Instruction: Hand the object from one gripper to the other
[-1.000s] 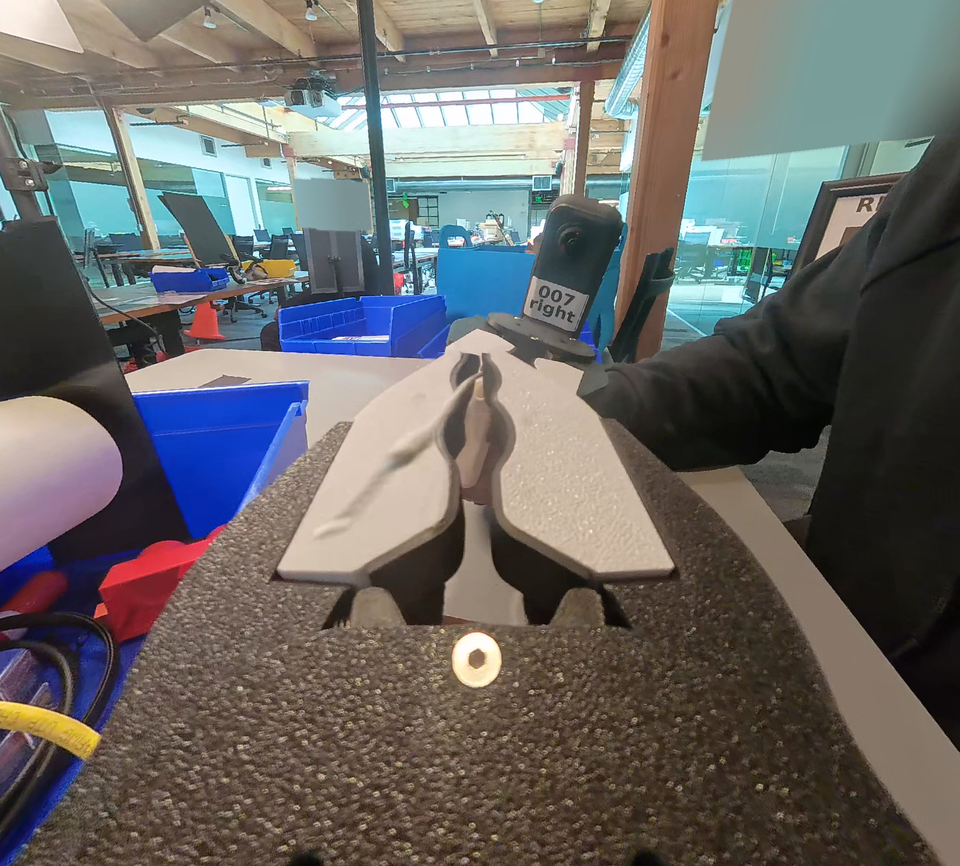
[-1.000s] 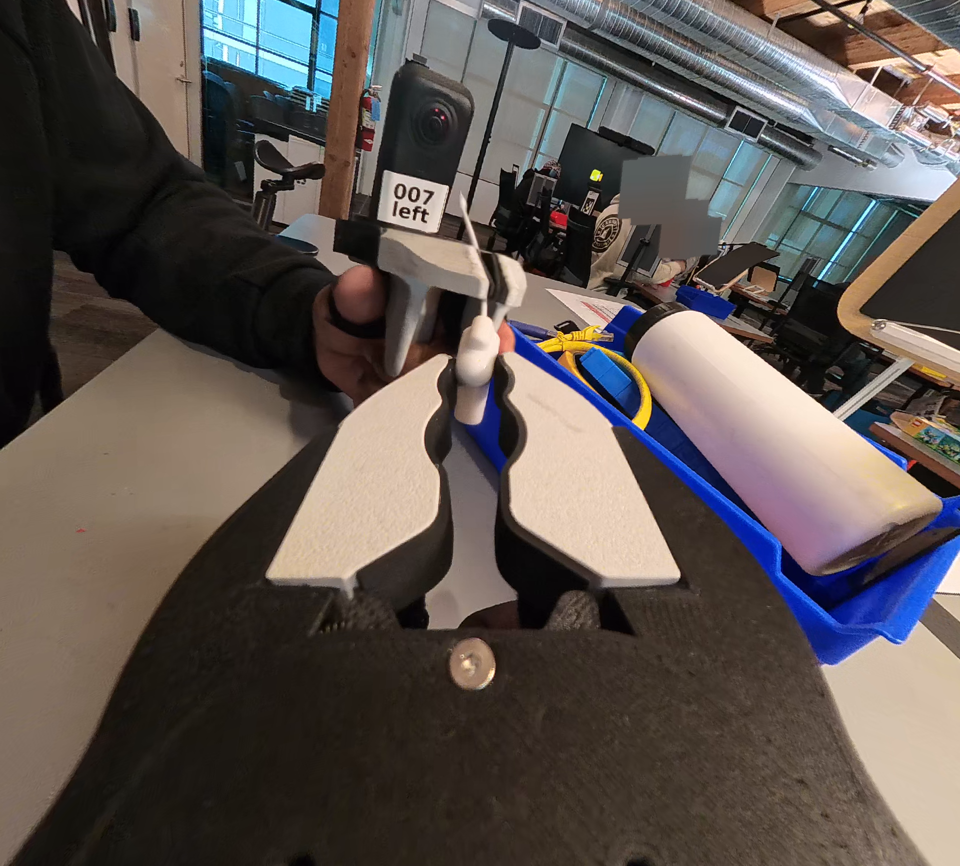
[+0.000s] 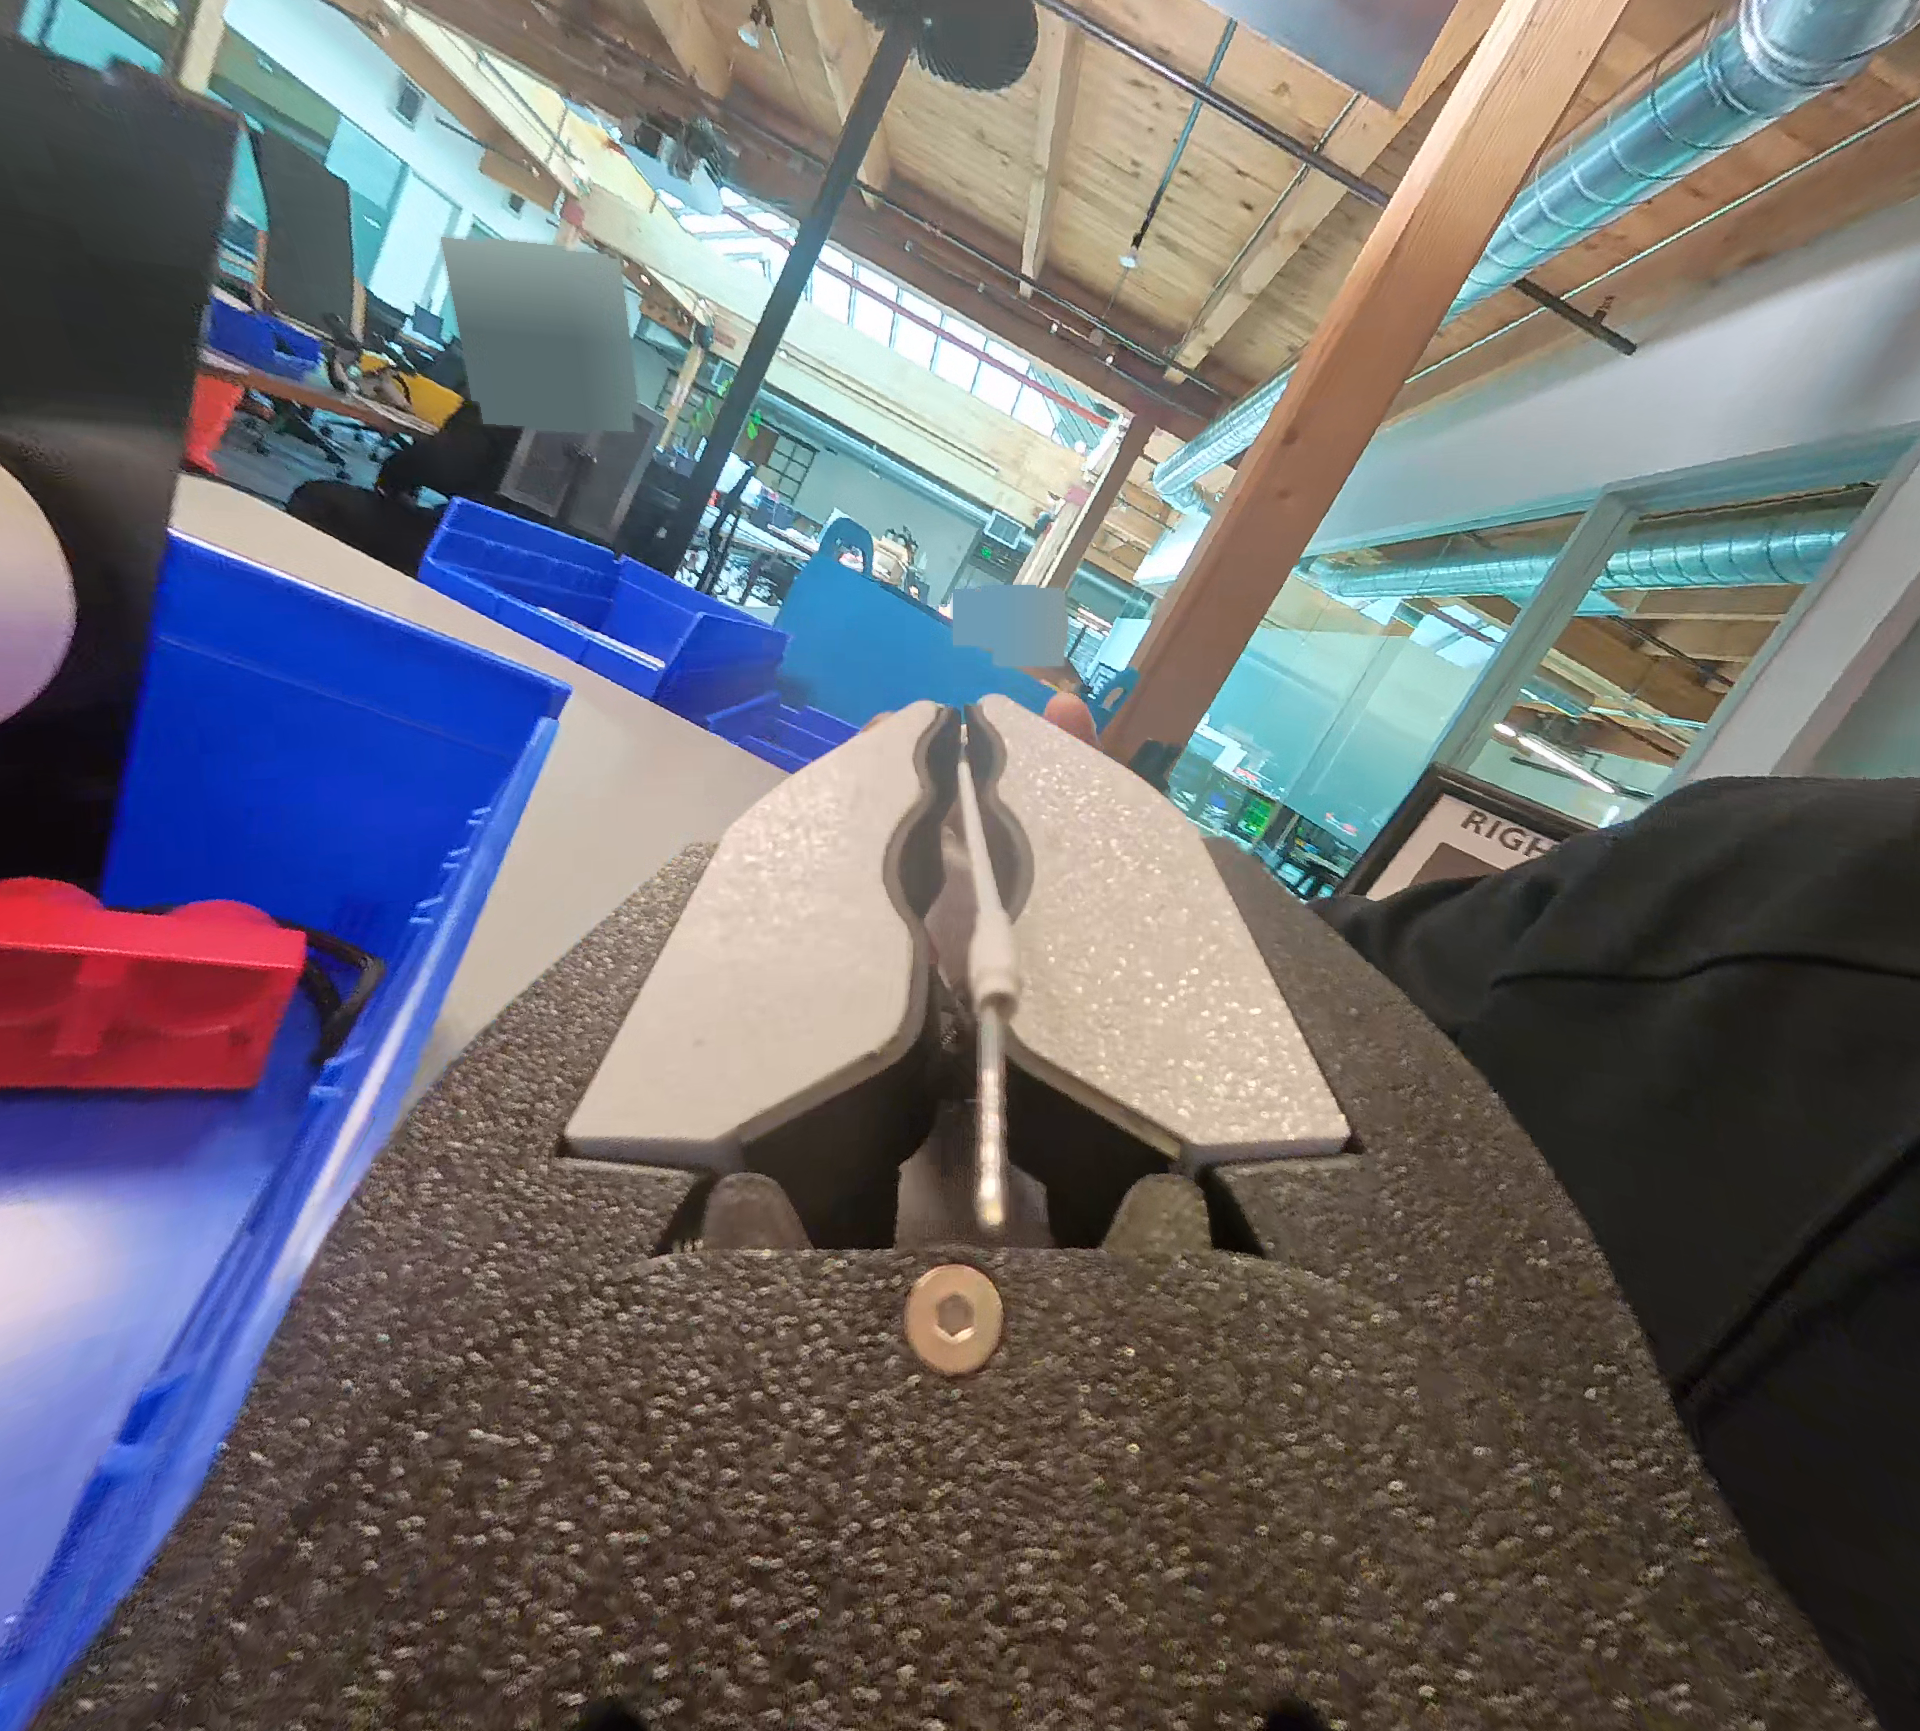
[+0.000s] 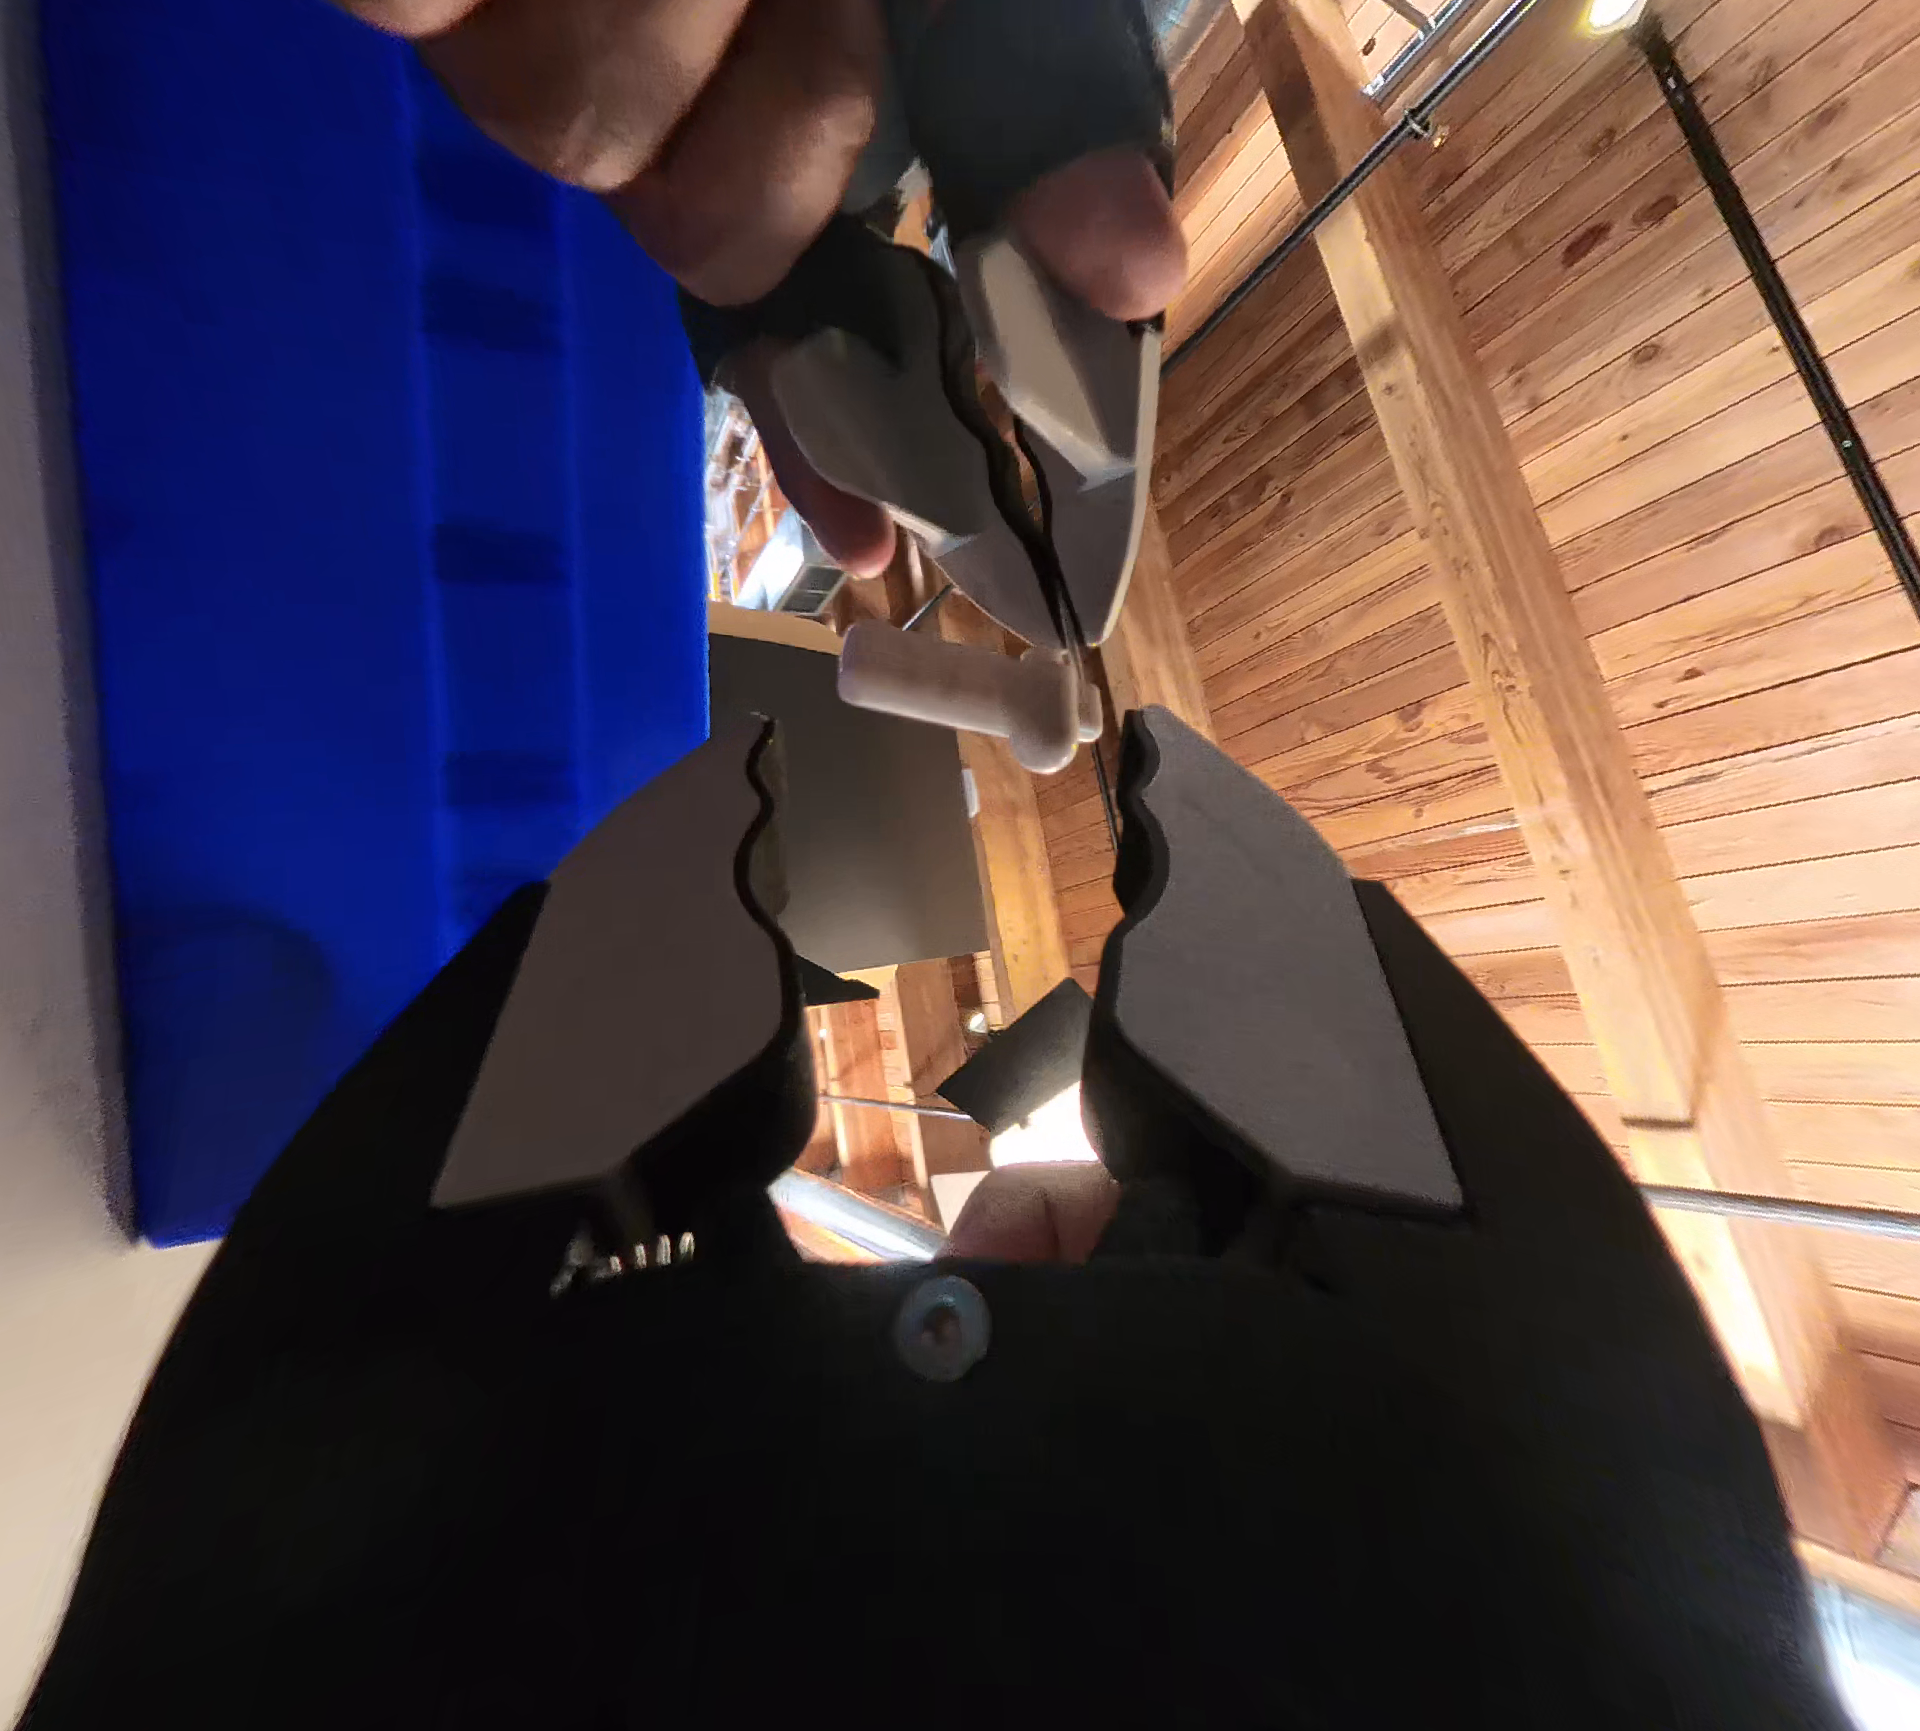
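Where the left wrist view looks out, the left gripper (image 3: 961, 725) is clamped on one thin white tool (image 3: 985, 912) running between its fingers, beside a blue bin (image 3: 343, 746) on a grey table (image 3: 623, 746) under timber beams. In the right wrist view, the right gripper (image 4: 945, 725) gapes wide, gripping nothing; the tool's white handle (image 4: 966, 684) lies crosswise just beyond its fingertips.
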The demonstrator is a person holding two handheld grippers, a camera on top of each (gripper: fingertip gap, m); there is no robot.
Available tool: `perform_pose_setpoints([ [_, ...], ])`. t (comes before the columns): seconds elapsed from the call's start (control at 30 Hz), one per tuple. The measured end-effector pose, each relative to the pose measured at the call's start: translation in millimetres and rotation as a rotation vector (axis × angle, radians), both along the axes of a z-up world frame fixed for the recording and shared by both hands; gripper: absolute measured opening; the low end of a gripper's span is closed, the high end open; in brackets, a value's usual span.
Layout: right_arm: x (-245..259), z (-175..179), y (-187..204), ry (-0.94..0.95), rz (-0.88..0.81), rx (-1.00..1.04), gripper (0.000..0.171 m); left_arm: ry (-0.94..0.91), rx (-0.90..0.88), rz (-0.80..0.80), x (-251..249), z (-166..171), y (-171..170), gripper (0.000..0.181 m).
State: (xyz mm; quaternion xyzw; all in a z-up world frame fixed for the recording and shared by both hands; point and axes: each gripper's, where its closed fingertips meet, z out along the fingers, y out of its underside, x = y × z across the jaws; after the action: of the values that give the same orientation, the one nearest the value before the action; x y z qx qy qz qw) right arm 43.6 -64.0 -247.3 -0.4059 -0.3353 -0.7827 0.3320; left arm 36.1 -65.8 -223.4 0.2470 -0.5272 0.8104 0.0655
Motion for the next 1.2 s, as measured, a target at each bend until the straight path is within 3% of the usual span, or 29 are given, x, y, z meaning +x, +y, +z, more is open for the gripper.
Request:
perform_pose_setpoints([
  [0.13, -1, 6, -1, -0.034, -0.016, 0.023, 0.056, 0.039, 0.02, -0.047, -5, -6, -9, 0.003],
  [0.23, -6, 10, -2, -0.046, 0.002, 0.036, 0.034, 0.064, 0.056, -0.065, -5, -13, -13, 0.003],
  [0.3, -4, 10, -4, -0.01, -0.002, 0.043, 0.015, 0.076, 0.076, -0.073, -5, -17, -15, 0.003],
  [0.4, 1, 10, -6, 0.132, 0.039, 0.072, 0.013, 0.042, 0.098, -0.047, -3, -18, -15, 0.003],
  [0.5, 7, 13, -13, 0.413, 0.145, 0.151, 0.013, -0.052, 0.174, 0.049, 4, -19, -12, 0.023],
  [0.63, 8, 9, -15, 0.994, 0.419, 0.207, 0.013, -0.19, 0.309, 0.139, 7, -26, -14, 0.045],
  [0.83, -14, -2, -6, 1.726, 0.827, 0.198, 0.013, -0.329, 0.363, 0.126, -7, -28, -25, 0.052],
  [0.93, -25, -9, -1, 1.916, 0.914, 0.136, 0.013, -0.335, 0.339, 0.108, -10, -27, -26, 0.046],
  [1.03, -30, -6, -3, 1.989, 0.997, 0.126, 0.013, -0.321, 0.302, 0.092, -11, -23, -24, 0.045],
  [1.2, -32, -14, 0, 2.132, 0.989, 0.074, 0.013, -0.341, 0.281, 0.067, -17, -18, -24, 0.041],
])
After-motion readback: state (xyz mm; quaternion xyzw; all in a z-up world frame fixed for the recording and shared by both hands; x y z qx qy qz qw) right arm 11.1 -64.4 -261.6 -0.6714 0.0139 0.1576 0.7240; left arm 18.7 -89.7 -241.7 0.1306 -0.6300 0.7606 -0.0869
